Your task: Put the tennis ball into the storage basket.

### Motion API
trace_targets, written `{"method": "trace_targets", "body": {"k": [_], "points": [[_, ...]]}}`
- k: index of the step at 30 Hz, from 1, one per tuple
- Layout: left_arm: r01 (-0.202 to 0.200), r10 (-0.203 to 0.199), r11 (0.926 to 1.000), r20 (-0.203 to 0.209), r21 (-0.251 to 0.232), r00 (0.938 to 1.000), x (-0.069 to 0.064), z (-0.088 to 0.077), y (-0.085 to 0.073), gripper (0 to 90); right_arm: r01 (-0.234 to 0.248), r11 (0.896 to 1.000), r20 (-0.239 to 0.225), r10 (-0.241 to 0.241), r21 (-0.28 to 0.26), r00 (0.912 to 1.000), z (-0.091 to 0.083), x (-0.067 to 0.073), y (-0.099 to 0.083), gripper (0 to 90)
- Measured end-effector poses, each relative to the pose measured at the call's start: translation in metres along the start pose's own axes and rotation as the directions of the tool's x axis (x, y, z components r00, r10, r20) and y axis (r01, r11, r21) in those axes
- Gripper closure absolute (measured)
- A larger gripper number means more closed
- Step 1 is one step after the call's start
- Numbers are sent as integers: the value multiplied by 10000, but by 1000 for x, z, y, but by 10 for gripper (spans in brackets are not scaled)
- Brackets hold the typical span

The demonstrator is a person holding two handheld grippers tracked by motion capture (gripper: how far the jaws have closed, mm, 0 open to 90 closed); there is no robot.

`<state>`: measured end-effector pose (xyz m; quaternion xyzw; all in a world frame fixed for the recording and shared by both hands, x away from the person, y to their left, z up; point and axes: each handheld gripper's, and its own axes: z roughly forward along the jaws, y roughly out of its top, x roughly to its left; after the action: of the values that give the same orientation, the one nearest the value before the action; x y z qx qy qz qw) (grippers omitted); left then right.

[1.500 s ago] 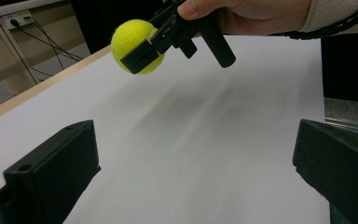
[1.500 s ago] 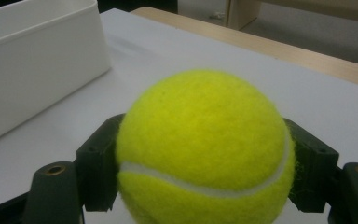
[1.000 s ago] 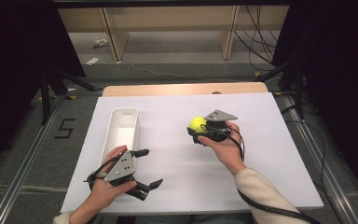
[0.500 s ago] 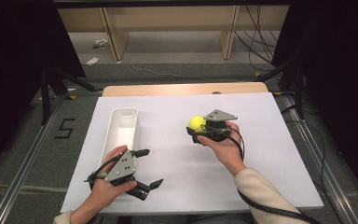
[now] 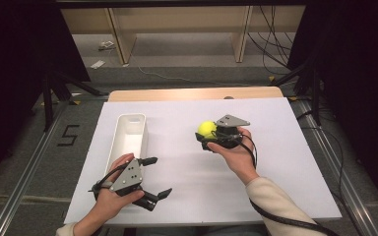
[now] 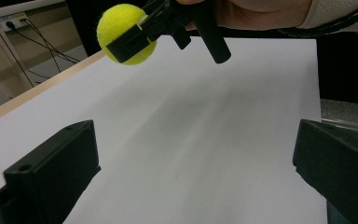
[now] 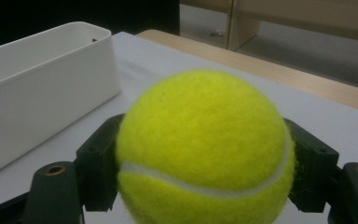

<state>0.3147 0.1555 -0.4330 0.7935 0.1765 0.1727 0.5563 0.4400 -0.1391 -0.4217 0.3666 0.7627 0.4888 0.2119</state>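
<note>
A yellow ball (image 5: 207, 129) is pinched between the two black jaws of the right hand-held gripper (image 5: 207, 135), one jaw on each side of it. It is held up off the white desk (image 5: 275, 162) (a little way above it, as seen in the left gripper view). A white tray (image 5: 128, 140) is found at about 9 o'clock from the ball, well apart from it. The left hand-held gripper (image 5: 155, 177) is held at 7 o'clock from the ball, its jaws spread wide with nothing between them.
</note>
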Motion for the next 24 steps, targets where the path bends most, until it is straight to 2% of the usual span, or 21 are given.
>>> {"method": "trace_targets", "body": {"k": [24], "points": [[54,-54,10000,1,-11,10000,1,-1,-1,0,-85,9998,101,86,-167,9999,2,2,2,267]]}}
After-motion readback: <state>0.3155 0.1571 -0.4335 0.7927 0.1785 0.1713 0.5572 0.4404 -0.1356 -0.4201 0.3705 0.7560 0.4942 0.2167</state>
